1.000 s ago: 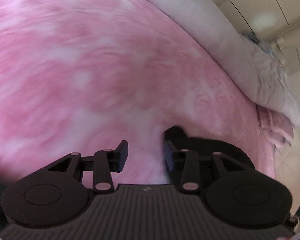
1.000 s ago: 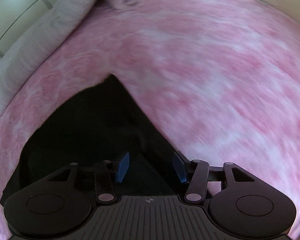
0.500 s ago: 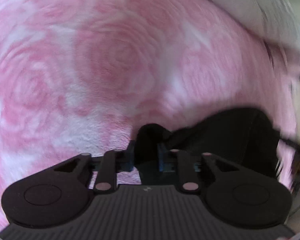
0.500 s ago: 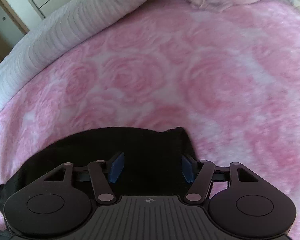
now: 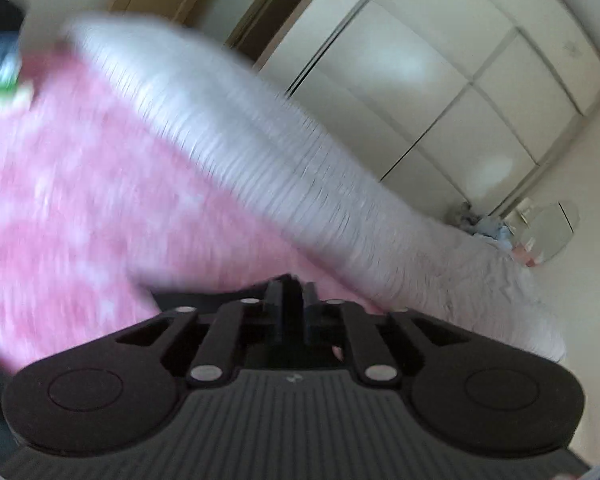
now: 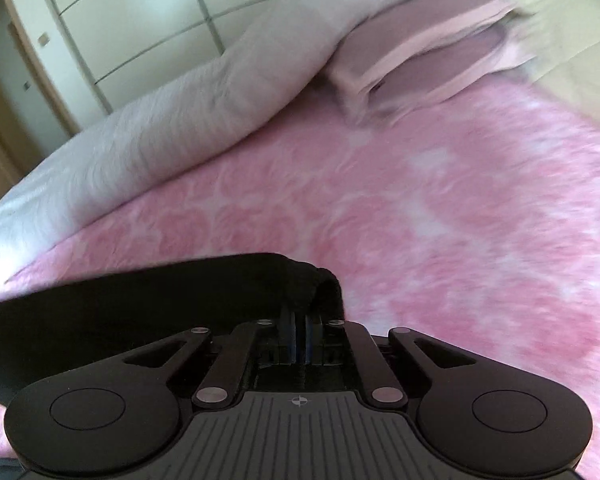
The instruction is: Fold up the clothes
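Your right gripper (image 6: 299, 334) is clamped on the limp, light black cloth garment (image 6: 148, 300) at its bunched corner, your left gripper (image 5: 291, 300) is opening on another edge, so expect sagging.

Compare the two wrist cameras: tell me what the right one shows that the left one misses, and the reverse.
Only the right wrist view: the stacked pink pillows at the head of the bed, and the black garment as a long band.

Only the left wrist view: a round mirror against the wall, with blurred clutter beside it.

Both: the pink blanket, the white duvet, the wardrobe doors and some black cloth at the fingers.
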{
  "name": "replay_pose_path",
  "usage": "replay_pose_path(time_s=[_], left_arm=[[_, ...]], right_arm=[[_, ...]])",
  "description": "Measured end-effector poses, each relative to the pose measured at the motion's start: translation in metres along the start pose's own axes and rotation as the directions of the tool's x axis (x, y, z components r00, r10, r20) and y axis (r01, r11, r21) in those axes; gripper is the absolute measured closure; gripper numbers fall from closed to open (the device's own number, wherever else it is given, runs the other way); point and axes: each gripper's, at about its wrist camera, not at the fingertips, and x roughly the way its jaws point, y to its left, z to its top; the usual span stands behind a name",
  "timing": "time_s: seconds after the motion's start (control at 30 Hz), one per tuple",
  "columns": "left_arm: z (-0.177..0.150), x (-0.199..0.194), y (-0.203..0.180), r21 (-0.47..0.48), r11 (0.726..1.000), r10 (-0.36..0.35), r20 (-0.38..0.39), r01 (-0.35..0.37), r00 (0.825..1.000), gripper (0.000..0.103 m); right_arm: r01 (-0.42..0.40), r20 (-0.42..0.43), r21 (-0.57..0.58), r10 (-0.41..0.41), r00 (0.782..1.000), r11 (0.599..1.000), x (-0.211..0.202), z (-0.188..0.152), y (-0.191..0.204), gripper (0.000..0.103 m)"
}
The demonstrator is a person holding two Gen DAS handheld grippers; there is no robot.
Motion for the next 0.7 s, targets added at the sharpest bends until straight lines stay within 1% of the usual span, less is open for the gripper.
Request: replay_pose_path(time_s=[0.03,0.07,0.1,0.13,0.23,0.33,0.4,0.5,0.6,0.67,0.7], left_arm=[[-0.003,0.009,0.005,-0.027,0.999,0.044,-0.079,-0.046,0.996,0.05],[-0.006,0.019,0.012,-0.022,0.994,0.106,-0.157,-0.111,0.982,0.051],[-0.011,0.029,0.021,-0.015,0.988,0.145,-0.207,-0.151,0.968,0.052],[-0.015,0.038,0.03,-0.008,0.986,0.159,-0.229,-0.165,0.96,0.053],[-0.014,0.058,0.055,0.038,0.972,0.233,-0.25,-0.231,0.94,0.053],[0.002,0.087,0.075,0.061,0.96,0.279,-0.267,-0.273,0.922,0.052],[0.02,0.119,0.077,0.097,0.957,0.288,-0.268,-0.272,0.919,0.05],[0.044,0.172,0.077,0.176,0.942,0.324,-0.251,-0.286,0.912,0.048],[0.07,0.22,0.074,0.196,0.933,0.344,-0.254,-0.3,0.904,0.048],[0.088,0.25,0.075,0.178,0.936,0.342,-0.266,-0.303,0.901,0.048],[0.094,0.264,0.071,0.183,0.93,0.359,-0.272,-0.318,0.893,0.047]], right_arm=[[0.028,-0.015,0.026,-0.027,1.0,0.999,-0.004,-0.003,-0.004,0.101],[0.058,-0.042,0.03,-0.057,0.997,0.998,0.0,-0.007,-0.006,0.1],[0.089,-0.071,0.029,-0.087,0.994,0.996,0.005,-0.011,-0.009,0.1],[0.117,-0.101,0.023,-0.115,0.988,0.993,0.013,-0.014,-0.011,0.1],[0.166,-0.157,0.045,-0.157,0.975,0.985,0.036,-0.014,-0.016,0.1],[0.169,-0.147,0.047,-0.16,0.976,0.985,0.044,-0.01,-0.015,0.1],[0.173,-0.143,0.04,-0.165,0.976,0.984,0.048,-0.007,-0.011,0.1],[0.181,-0.137,0.034,-0.175,0.975,0.983,0.052,-0.004,-0.007,0.1],[0.195,-0.142,0.05,-0.186,0.972,0.98,0.056,-0.005,-0.006,0.1],[0.201,-0.145,0.057,-0.191,0.971,0.978,0.059,-0.004,-0.005,0.1],[0.205,-0.145,0.059,-0.195,0.97,0.977,0.06,-0.003,-0.004,0.1]])
